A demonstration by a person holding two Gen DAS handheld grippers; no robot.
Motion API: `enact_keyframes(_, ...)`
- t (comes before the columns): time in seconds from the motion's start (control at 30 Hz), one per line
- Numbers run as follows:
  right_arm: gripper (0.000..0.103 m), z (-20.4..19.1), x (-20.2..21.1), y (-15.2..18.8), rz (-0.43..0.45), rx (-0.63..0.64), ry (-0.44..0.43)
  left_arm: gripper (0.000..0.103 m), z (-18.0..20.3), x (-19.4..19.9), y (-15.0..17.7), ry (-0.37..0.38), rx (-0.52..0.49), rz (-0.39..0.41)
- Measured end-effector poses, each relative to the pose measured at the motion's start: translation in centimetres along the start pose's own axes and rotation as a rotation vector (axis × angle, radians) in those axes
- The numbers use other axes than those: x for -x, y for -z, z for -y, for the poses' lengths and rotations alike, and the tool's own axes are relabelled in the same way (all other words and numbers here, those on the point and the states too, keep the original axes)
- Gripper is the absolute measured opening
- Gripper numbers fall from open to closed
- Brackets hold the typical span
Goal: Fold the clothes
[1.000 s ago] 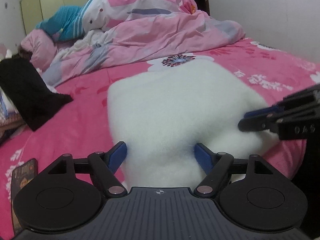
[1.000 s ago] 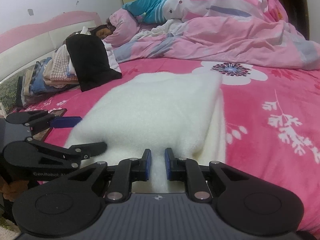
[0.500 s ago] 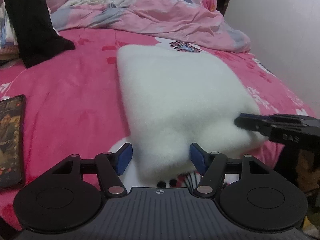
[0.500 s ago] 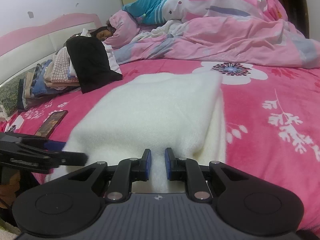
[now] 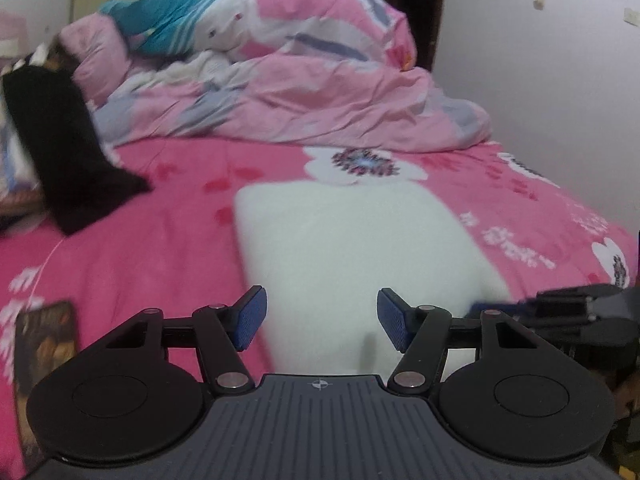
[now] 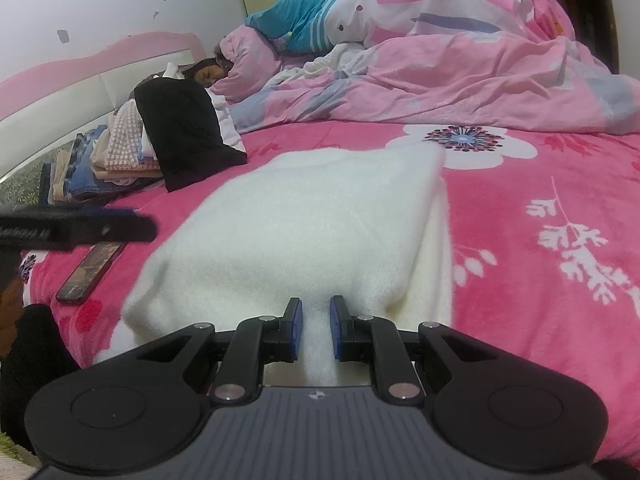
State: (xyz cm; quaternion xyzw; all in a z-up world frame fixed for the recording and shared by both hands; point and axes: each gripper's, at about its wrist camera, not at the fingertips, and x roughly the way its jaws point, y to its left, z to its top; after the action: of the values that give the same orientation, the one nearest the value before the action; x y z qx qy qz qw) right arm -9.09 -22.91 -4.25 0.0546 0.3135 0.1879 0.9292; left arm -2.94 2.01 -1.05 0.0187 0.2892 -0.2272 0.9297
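At far left of the right-wrist view, folded clothes stacked against the headboard, a black garment draped over the pile and down onto the pink floral bedsheet. Nearer, a phone lying flat on the sheet, just left of the folded white garment. Above the phone, blurred and seen edge-on, the left gripper, hanging over the sheet beside the white garment's left edge. In its own view, left gripper spread wide with nothing between the blue pads, poised above the white garment's near left corner; contact with the fabric not discernible through the blur. At centre, the white garment spread as a thick folded rectangle along the middle of the bed, a lower layer showing along its right side. At its near edge, right gripper nearly closed, pinching a ridge of the white fabric between the pads. Behind, a rumpled pink quilt heaped across the far side of the bed. To the right, bare pink sheet with white flower prints
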Motion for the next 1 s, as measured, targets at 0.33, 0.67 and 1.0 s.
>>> enact_keyframes(0.33, 0.016, 0.0, 0.0, 0.2, 0.008, 0.0, -0.003, 0.071, 2.3, -3.2, 1.6, 0.008, -0.08, -0.063)
enact_keyframes(0.67, 0.019, 0.3, 0.1, -0.2, -0.014, -0.057, -0.014, 0.078, 3.1, -3.5, 1.5, -0.017, -0.094, -0.079)
enact_keyframes(1.0, 0.022, 0.3, 1.9, -0.5, 0.009, -0.121, -0.034, 0.078, 2.4, -3.3, 1.3, 0.01, -0.06, -0.07)
